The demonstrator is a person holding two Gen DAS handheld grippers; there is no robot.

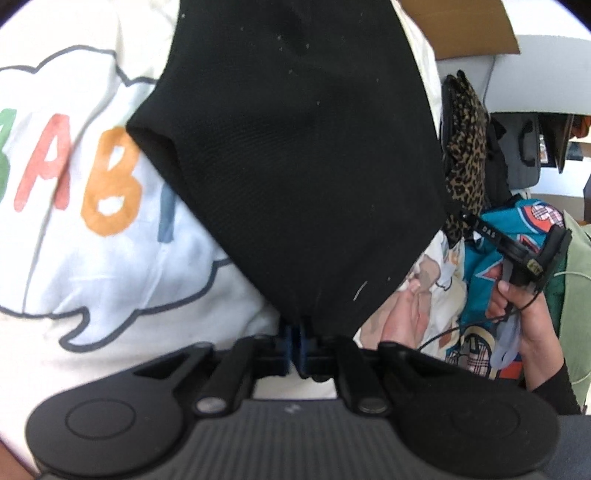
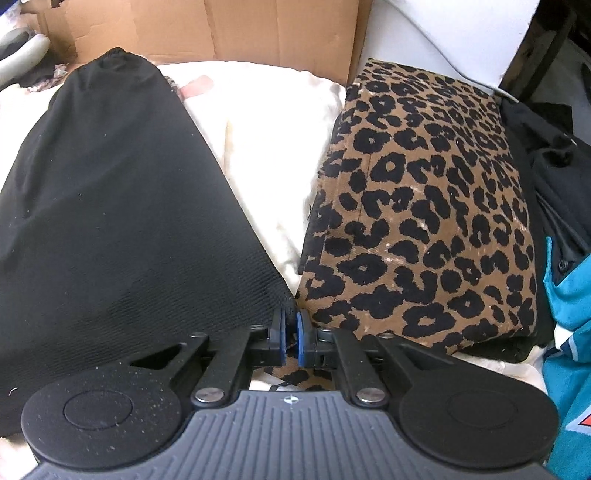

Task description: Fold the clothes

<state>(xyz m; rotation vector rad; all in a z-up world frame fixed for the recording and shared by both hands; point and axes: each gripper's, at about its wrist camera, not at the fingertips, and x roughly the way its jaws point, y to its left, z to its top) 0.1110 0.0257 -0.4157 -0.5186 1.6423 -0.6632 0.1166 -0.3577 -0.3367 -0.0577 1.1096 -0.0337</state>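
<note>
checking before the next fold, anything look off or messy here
Nothing damaged or spilled. Both grippers, left and right, are shut on the black garment. It carries pale lint specks. The leopard-print piece lies folded beside it.

The garment (image 2: 110,206) lies left of the folded cloth (image 2: 424,206), bedding (image 2: 266,147) between them.

Brown cardboard box (image 2: 207,29) stands at back, behind cream bedding (image 2: 273,155); grey suitcase with handle (image 1: 524,147) far right in left wrist view; white wall panel (image 2: 461,33) beside cardboard
</note>
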